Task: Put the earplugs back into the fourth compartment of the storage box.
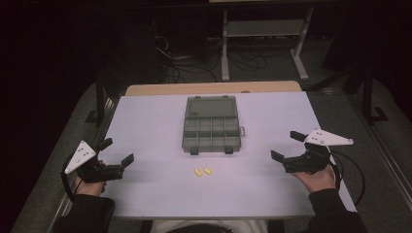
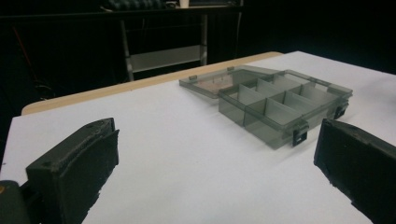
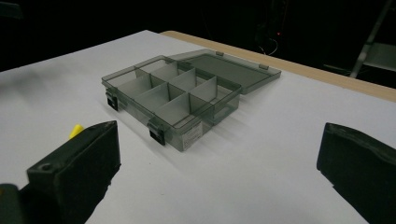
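Box sat mid-table, nearer the far edge; lid open flat, pointing away from the person, so long axis w/ lid ran near-to-far. Latches faced the person. Compartments looked bare. Two yellow bits lay just in front of the box, side by side, apart from it. Left gripper near left table edge, right gripper near right edge; both w/ fingers wide apart, nothing between. Plenty of bare tabletop between each gripper and the box, both well apart from it.
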### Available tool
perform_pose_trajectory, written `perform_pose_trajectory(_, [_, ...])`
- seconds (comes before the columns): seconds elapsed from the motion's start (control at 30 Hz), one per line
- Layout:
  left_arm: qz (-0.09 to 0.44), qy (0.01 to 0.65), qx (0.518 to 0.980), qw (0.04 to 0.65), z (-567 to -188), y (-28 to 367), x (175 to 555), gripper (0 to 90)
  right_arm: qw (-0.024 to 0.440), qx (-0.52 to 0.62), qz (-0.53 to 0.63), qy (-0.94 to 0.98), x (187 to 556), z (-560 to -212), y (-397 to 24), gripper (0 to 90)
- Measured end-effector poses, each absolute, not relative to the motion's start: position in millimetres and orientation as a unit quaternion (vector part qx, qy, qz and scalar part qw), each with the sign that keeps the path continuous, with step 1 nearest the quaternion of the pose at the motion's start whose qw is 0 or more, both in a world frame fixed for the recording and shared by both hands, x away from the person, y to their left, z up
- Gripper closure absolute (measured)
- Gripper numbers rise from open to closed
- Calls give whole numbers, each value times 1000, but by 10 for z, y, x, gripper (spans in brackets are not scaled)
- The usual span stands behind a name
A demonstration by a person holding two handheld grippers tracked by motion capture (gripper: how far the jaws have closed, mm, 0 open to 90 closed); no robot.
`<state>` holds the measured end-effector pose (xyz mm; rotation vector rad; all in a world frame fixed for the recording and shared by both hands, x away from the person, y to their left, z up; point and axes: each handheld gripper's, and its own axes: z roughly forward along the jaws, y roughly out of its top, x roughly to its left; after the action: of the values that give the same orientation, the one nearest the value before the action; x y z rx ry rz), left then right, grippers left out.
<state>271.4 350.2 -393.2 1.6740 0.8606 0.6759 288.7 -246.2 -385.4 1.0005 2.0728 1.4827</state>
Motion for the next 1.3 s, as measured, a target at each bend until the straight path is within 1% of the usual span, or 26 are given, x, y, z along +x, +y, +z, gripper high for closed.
perform_pose_trajectory(0.4, [281, 363, 705, 540, -3936, 3502, 2712, 0, 192, 353, 527, 749, 2883, -3857, -2417, 0])
perform_pose_trajectory(0.67, [279, 366, 705, 539, -3943, 3500, 2706, 0, 172, 344, 519, 763, 2896, -3844, -2340, 0])
perform_pose_trajectory(0.8, [282, 368, 703, 540, -3941, 3507, 2699, 0, 166, 338, 515, 771, 2905, -3790, -2287, 0])
perform_pose_trajectory(0.9, [281, 368, 704, 539, -3944, 3507, 2699, 0, 148, 343, 493, 786, 2939, -3729, -2227, 0])
perform_pose_trajectory(1.3, [278, 368, 704, 540, -3946, 3503, 2697, 0, 138, 305, 474, 814, 3040, -3609, -1960, 0])
